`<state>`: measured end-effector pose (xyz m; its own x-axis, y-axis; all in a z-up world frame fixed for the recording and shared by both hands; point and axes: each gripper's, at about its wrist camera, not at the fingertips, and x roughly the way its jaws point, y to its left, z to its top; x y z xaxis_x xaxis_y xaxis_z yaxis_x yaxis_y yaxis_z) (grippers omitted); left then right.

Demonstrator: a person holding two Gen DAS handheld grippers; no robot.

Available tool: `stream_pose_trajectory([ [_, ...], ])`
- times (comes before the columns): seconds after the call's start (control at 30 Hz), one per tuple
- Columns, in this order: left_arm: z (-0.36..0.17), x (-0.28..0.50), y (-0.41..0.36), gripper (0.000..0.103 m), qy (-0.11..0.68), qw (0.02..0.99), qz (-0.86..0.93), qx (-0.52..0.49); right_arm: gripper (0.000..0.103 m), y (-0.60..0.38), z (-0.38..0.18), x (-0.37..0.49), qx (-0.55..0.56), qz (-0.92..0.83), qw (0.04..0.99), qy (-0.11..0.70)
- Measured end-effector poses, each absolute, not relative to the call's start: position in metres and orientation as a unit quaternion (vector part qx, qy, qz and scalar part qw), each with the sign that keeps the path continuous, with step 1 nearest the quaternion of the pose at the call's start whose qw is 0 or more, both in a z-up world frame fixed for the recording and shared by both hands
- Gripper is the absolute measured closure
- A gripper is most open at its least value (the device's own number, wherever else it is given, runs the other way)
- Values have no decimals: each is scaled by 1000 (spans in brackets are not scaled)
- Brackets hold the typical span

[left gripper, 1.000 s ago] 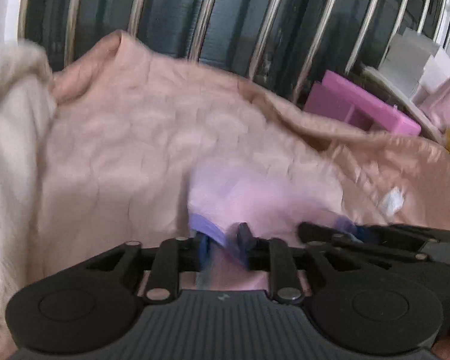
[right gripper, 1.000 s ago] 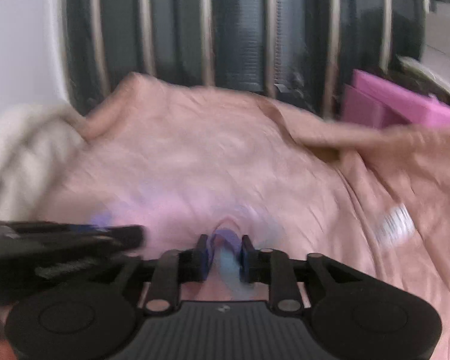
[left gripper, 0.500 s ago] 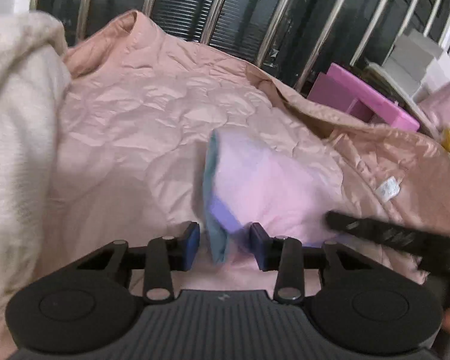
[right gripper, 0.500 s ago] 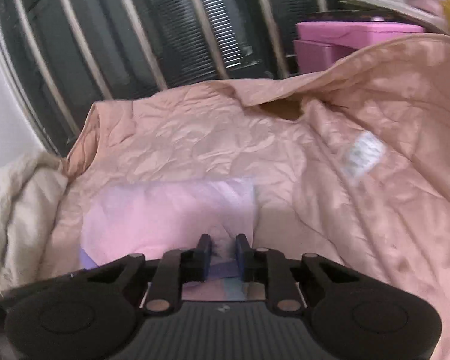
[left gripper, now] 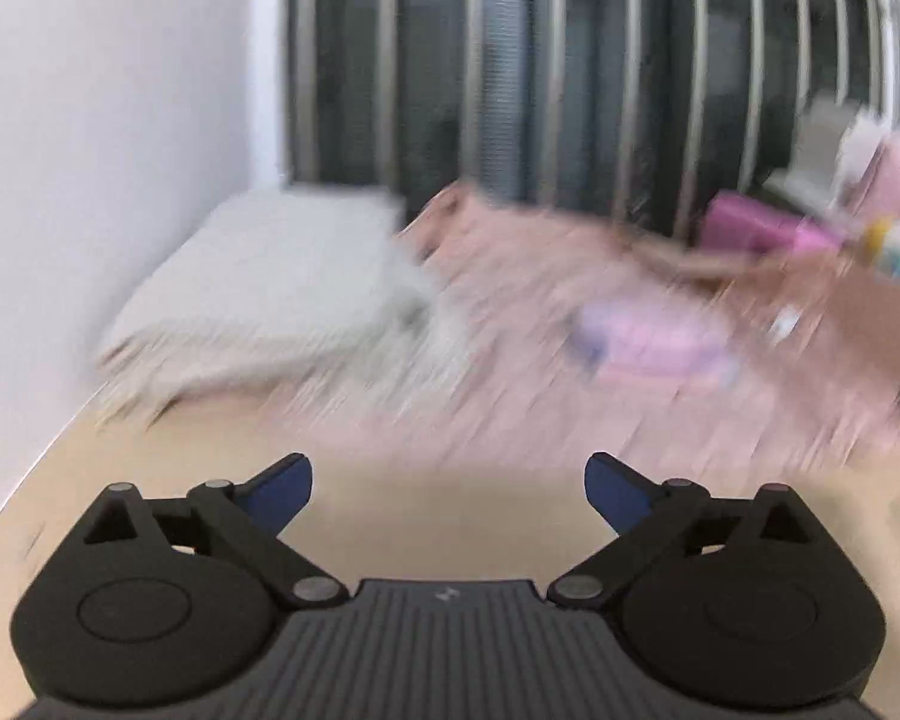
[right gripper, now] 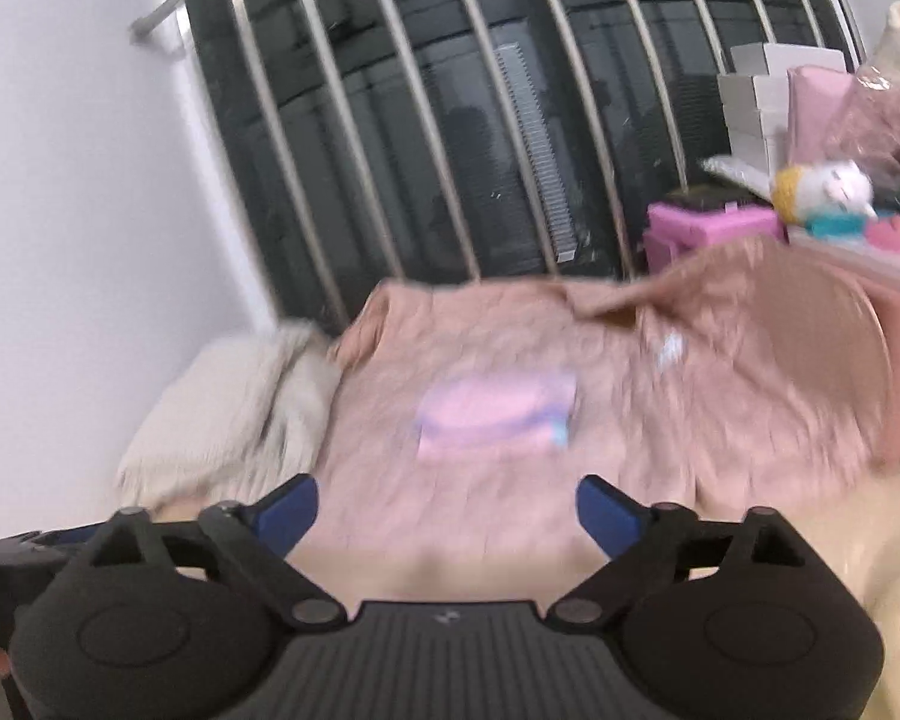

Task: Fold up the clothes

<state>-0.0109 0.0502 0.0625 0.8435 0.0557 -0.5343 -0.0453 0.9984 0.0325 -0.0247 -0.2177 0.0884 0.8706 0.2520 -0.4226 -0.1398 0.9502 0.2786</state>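
Note:
A small folded pink garment with lilac and teal edges (right gripper: 498, 414) lies on a peach quilted garment (right gripper: 510, 336) spread on the table; it also shows, blurred, in the left wrist view (left gripper: 654, 336). My left gripper (left gripper: 448, 489) is open and empty, pulled back over the bare tabletop. My right gripper (right gripper: 447, 510) is open and empty, well short of the folded garment.
A cream fluffy garment (right gripper: 240, 402) lies folded at the left by the white wall. Dark window with metal bars (right gripper: 450, 120) stands behind. Pink box (right gripper: 708, 228), a plush toy (right gripper: 822, 186) and white boxes sit at the back right. Beige tabletop (left gripper: 450, 528) lies in front.
Both grippers let go of the small pink garment, opened wide and drew back from it. The garment now lies folded on the peach garment.

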Motion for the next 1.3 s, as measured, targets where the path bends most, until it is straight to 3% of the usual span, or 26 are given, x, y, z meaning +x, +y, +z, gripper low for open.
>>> stream_pose_trajectory([
  [0.17, 23, -47, 46, 4, 309, 950, 31, 13, 0, -184, 44, -61, 55, 79, 956, 276],
  [0.3, 15, -48, 42, 0, 273, 960, 41, 52, 0, -161, 28, -68, -9, 61, 968, 244],
  [0.83, -3, -22, 42, 1, 317, 948, 13, 12, 0, -135, 1, -18, -4, 41, 944, 328],
  [1.3, -4, -22, 42, 1, 318, 948, -14, 7, 0, -141, 1, -19, -4, 30, 944, 327],
])
